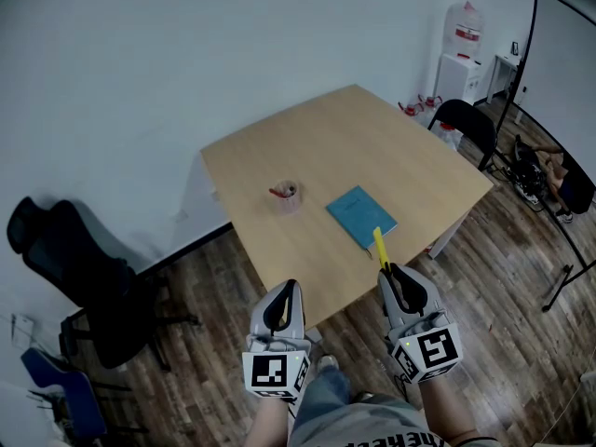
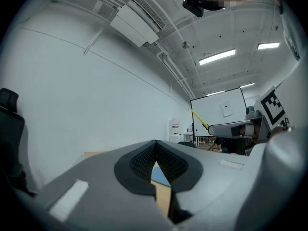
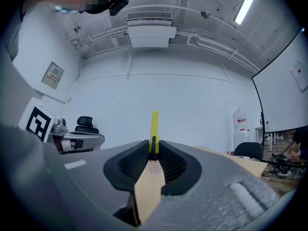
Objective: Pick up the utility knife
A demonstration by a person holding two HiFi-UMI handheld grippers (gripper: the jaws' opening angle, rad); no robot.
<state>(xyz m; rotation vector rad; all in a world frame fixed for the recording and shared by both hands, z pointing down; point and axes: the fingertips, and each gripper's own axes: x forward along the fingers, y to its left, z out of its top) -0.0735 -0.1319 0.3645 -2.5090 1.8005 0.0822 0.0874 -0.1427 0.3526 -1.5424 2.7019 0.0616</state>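
A yellow utility knife (image 1: 379, 247) sticks out forward from my right gripper (image 1: 389, 273), which is shut on its rear end, over the near edge of the wooden table (image 1: 372, 138). In the right gripper view the knife (image 3: 154, 129) stands upright between the black pads, which press on it, at the tips of the right gripper (image 3: 154, 146). My left gripper (image 1: 291, 287) hangs beside it on the left, just off the table's near corner. Its pads meet at the tips of the left gripper (image 2: 156, 146), with nothing between them. The knife (image 2: 199, 119) also shows at the right of the left gripper view.
On the table lie a blue notebook (image 1: 360, 216) and a small round container with something red (image 1: 285, 193). A black office chair (image 1: 84, 277) stands at the left on the wood floor. Another dark chair (image 1: 470, 124), a water dispenser (image 1: 463, 54) and a white screen (image 1: 568, 63) stand at the far right.
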